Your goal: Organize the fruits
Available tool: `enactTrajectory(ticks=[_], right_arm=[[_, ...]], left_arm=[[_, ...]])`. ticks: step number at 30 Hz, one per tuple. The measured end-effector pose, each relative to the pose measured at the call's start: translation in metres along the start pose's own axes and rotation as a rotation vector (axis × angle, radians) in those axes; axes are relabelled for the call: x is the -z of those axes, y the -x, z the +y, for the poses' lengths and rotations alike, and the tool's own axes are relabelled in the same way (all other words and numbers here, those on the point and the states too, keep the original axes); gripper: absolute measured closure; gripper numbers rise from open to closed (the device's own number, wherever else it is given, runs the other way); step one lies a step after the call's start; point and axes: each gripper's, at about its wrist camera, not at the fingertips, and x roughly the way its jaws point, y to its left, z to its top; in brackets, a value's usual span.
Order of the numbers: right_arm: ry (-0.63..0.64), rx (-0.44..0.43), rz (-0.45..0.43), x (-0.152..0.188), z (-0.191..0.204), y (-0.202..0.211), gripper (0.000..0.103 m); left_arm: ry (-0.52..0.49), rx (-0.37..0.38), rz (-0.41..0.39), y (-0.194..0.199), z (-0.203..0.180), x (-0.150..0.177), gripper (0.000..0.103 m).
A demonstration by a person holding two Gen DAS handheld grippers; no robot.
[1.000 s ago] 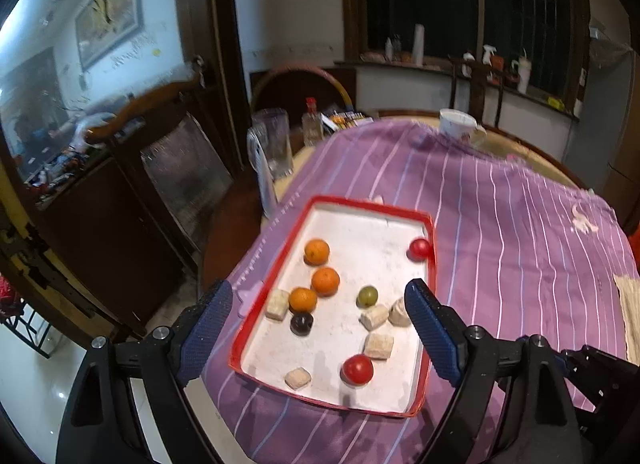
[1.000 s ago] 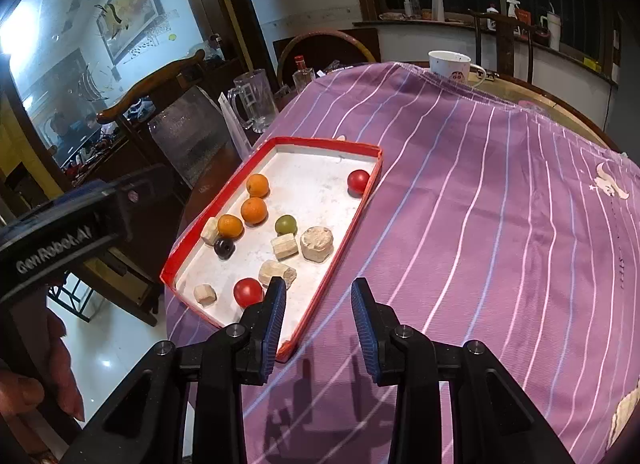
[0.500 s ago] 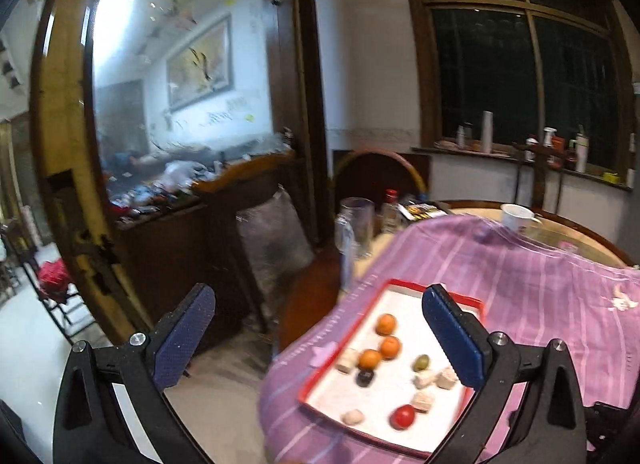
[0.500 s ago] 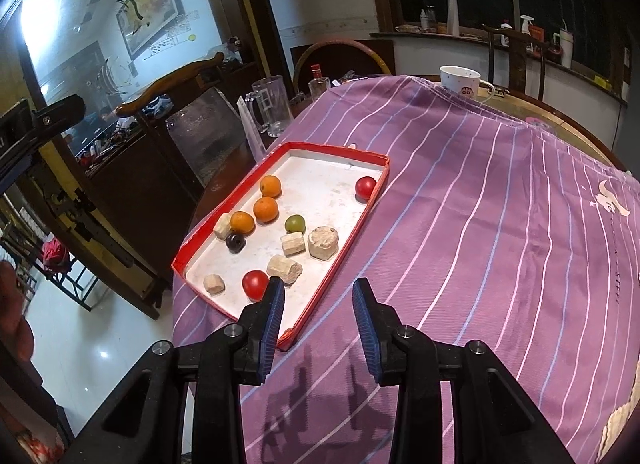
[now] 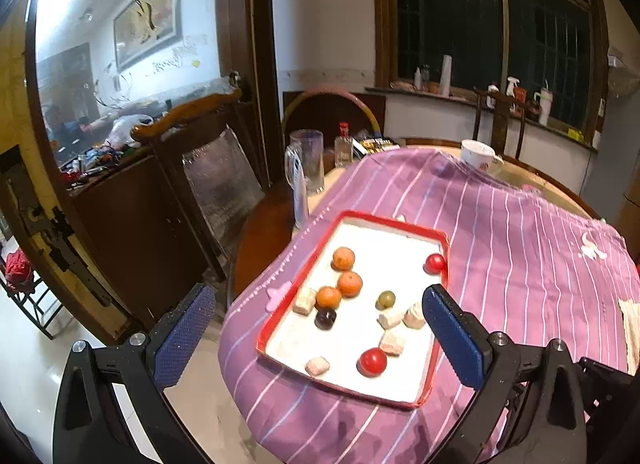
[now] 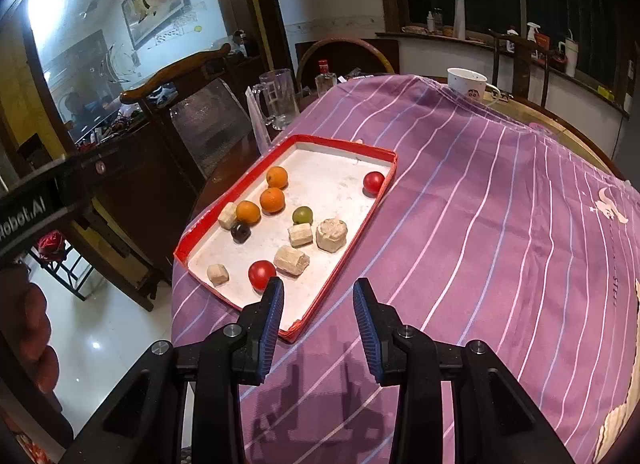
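Fruit lies loose in a shallow red-rimmed tray [image 5: 439, 348] with a scuffed white floor, seen from my left wrist: three round oranges [image 5: 349, 284] in a slanting row toward the left rim, a dark plum [image 5: 325, 318] touching the nearest orange, a green fruit [image 5: 385, 299] mid-tray, one red tomato [image 5: 373, 362] near me and another [image 5: 435, 263] against the far right rim. Pale, rough-cut blocks [image 5: 391, 343] sit scattered among them. The tray rests on a purple striped cloth [image 5: 520, 248] draped over the round tabletop, close to the cloth's left edge, where it falls away to the floor. My left gripper [image 5: 318, 340] has its blue dimpled fingers [image 5: 452, 340] spread wide, holding nothing, above the tray's near end.

From my right wrist, the same tray [image 6: 348, 248] lies ahead and left. My right gripper [image 6: 318, 324] hovers over the tray's near right corner, fingers [image 6: 272, 318] moderately apart and empty. Bare cloth [image 6: 500, 244] stretches right and far. A glass mug [image 6: 278, 98] and a white cup [image 6: 466, 82] stand beyond.
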Motion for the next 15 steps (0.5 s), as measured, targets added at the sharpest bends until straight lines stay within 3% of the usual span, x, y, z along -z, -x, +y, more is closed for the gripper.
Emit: enactTrajectory(ticks=[15], right_arm=[[-0.009,0.035,0.024,0.0,0.009,-0.01,0.062]], left_arm=[[-0.091,0.048,0.105,-0.031,-0.008,0.015,0.0]])
